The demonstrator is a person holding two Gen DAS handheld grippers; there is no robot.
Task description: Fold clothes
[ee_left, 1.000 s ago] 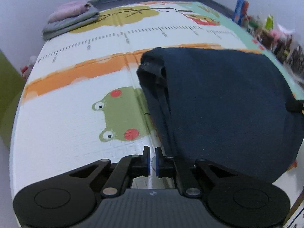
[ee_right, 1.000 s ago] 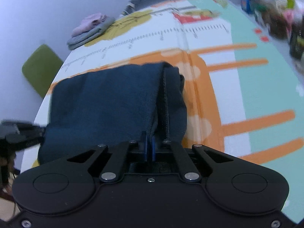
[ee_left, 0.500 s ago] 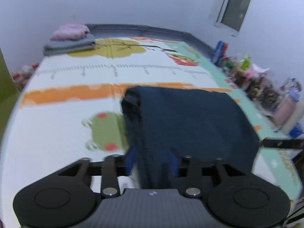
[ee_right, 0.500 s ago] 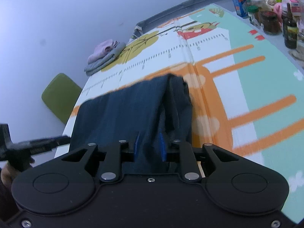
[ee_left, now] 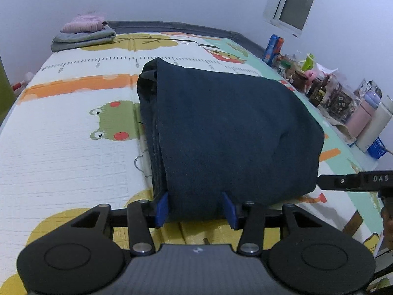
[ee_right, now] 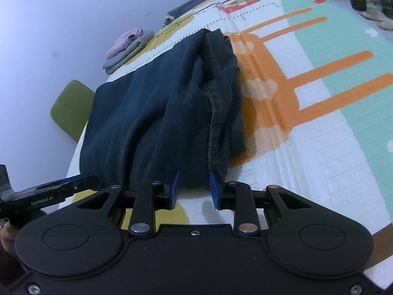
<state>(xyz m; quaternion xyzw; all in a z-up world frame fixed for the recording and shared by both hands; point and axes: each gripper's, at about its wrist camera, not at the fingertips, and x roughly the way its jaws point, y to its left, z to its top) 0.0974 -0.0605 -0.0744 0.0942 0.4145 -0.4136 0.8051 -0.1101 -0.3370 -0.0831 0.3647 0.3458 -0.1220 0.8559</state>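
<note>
A dark navy garment [ee_left: 221, 127] lies folded in a thick bundle on the play mat [ee_left: 61, 152]. Its layered edges show along the left side in the left wrist view. My left gripper [ee_left: 195, 209] is open, and the garment's near edge sits between its blue pads [ee_left: 162, 207] without being pinched. In the right wrist view the same garment [ee_right: 157, 113] shows a stitched hem running toward me. My right gripper [ee_right: 194, 189] is open at the garment's near right corner. Each gripper appears in the other's view: the right gripper [ee_left: 356, 179] and the left gripper [ee_right: 49, 193].
A stack of folded pink and grey clothes [ee_left: 83, 34] sits at the mat's far left corner. Bottles, jars and a can [ee_left: 331, 93] line the right edge. A green chair [ee_right: 71, 108] stands off the left side. The wall with a window [ee_left: 292, 0] is behind.
Both grippers were shut at the garment's near edge a second ago and have opened wide. The garment now rests loose on the mat, and both cameras have tilted up.
</note>
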